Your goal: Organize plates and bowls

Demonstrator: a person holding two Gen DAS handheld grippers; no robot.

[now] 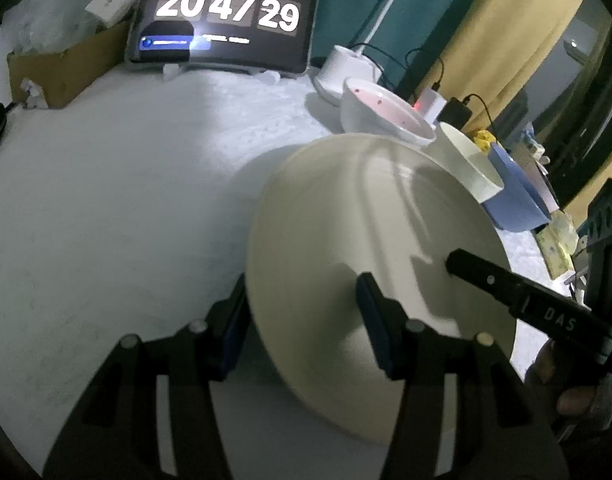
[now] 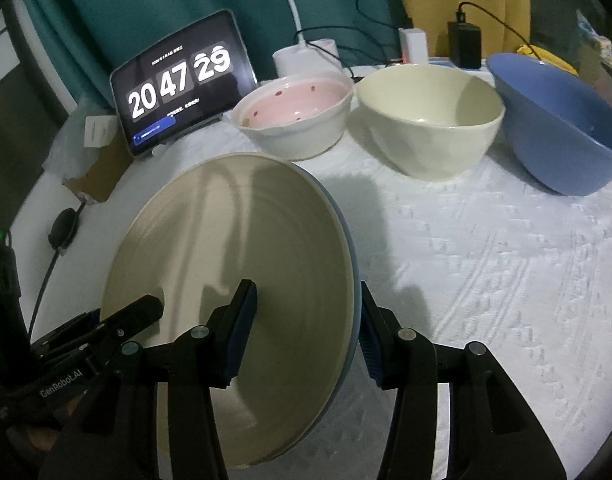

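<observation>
Cream plate [image 2: 242, 280] fills my lower frames, tilted above the white table [image 2: 485, 260], clamped rim-to-rim: left gripper [image 1: 302, 316] on its left edge, right gripper [image 2: 306, 332] opposite, both angled downward. Three bowls [image 2: 429, 120] line the upper right.

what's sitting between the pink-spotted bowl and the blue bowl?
The cream bowl, upright on the white cloth, stands between the pink-spotted bowl and the blue bowl. Clearest in the right wrist view.
</observation>
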